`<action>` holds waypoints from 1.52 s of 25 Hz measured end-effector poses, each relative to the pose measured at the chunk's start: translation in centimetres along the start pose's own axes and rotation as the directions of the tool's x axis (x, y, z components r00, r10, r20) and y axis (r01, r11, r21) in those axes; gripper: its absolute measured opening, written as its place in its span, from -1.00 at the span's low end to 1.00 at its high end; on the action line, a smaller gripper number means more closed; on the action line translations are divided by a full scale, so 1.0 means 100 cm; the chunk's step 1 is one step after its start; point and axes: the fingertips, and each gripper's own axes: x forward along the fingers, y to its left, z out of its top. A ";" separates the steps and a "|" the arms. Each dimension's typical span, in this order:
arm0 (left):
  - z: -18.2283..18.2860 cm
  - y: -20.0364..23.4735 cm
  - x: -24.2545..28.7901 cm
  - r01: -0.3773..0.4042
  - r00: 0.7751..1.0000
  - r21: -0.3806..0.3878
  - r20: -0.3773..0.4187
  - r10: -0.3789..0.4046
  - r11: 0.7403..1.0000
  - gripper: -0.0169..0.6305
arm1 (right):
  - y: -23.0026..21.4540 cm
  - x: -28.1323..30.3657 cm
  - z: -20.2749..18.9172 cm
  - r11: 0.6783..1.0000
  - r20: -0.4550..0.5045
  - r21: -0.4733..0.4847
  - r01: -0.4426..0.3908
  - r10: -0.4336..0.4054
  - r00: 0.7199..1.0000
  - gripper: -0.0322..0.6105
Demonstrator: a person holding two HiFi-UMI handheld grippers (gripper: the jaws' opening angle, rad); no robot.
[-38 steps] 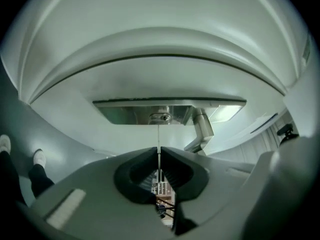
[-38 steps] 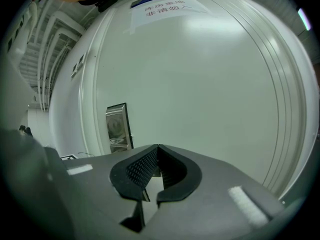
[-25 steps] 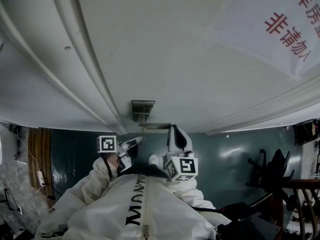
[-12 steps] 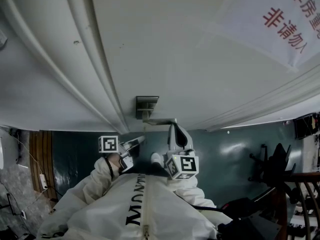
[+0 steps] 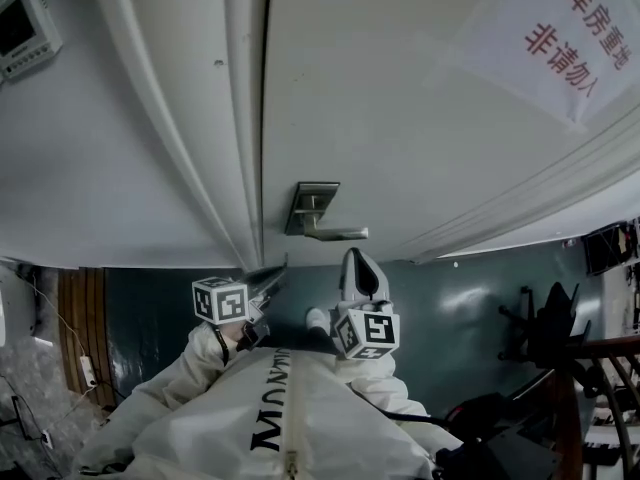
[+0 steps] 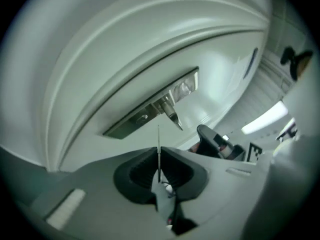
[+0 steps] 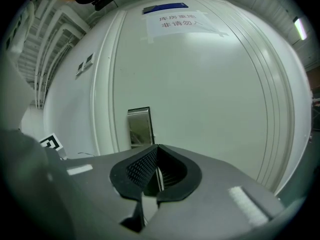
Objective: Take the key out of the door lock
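Observation:
The white door's metal lock plate [image 5: 313, 206] carries a lever handle [image 5: 340, 233]; I see no key in it. Just below it my left gripper [image 5: 272, 271] is shut on the key [image 6: 159, 136], a thin metal strip seen edge-on that sticks up past the jaw tips toward the lock plate [image 6: 150, 111]. My right gripper [image 5: 358, 266] hangs beside it, under the handle, shut with nothing between its jaws. In the right gripper view, the right gripper [image 7: 157, 146] points at the lock plate [image 7: 139, 126], a short way off the door.
A paper notice [image 5: 560, 38] with red characters is taped high on the door. A wall panel [image 5: 25, 28] sits left of the door frame [image 5: 180, 148]. Dark floor [image 5: 470, 308] lies below, with a chair [image 5: 555, 343] at the right and a power strip [image 5: 85, 368] at the left.
The head view has swung, so the lock plate and handle now show fully and the wall panel has come into view. The left gripper has shifted slightly; the right has stayed put.

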 end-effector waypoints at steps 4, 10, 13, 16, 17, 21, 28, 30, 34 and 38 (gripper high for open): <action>0.021 -0.005 -0.016 -0.191 0.982 0.301 0.062 0.181 0.934 -0.89 | 0.008 0.004 0.004 1.000 0.006 -0.011 -0.023 0.023 1.000 -0.89; 0.043 -0.015 -0.030 -0.381 0.924 0.549 0.193 0.330 0.744 -0.89 | 0.015 0.012 0.006 0.997 0.001 -0.018 -0.073 0.073 0.997 -0.89; 0.053 -0.020 -0.037 -0.473 0.878 0.633 0.280 0.388 0.613 -0.89 | 0.015 0.015 0.007 0.995 -0.002 -0.024 -0.096 0.096 0.995 -0.89; 0.059 -0.023 -0.041 -0.546 0.831 0.686 0.372 0.414 0.481 -0.89 | 0.013 0.017 0.006 0.993 -0.009 -0.027 -0.111 0.111 0.994 -0.89; 0.059 -0.023 -0.042 -0.564 0.818 0.691 0.392 0.421 0.453 -0.89 | 0.012 0.018 0.005 0.993 -0.012 -0.027 -0.115 0.115 0.993 -0.89; 0.066 -0.026 -0.049 -0.614 0.779 0.682 0.447 0.439 0.397 -0.89 | 0.011 0.016 0.002 0.992 -0.020 -0.026 -0.127 0.126 0.992 -0.89; 0.071 -0.035 -0.054 -0.609 0.785 0.691 0.458 0.417 0.388 -0.89 | 0.010 0.008 -0.002 0.995 -0.014 -0.013 -0.103 0.103 0.995 -0.89; 0.066 -0.034 -0.057 -0.599 0.793 0.702 0.450 0.411 0.386 -0.89 | 0.012 0.004 -0.005 0.996 -0.016 -0.007 -0.089 0.089 0.996 -0.89; 0.059 -0.034 -0.066 -0.575 0.809 0.719 0.428 0.402 0.390 -0.89 | 0.020 -0.003 -0.012 0.998 -0.015 0.009 -0.067 0.067 0.998 -0.89; 0.055 -0.038 -0.075 -0.582 0.803 0.723 0.440 0.402 0.371 -0.89 | 0.031 -0.011 -0.012 0.996 -0.008 -0.006 -0.089 0.089 0.996 -0.89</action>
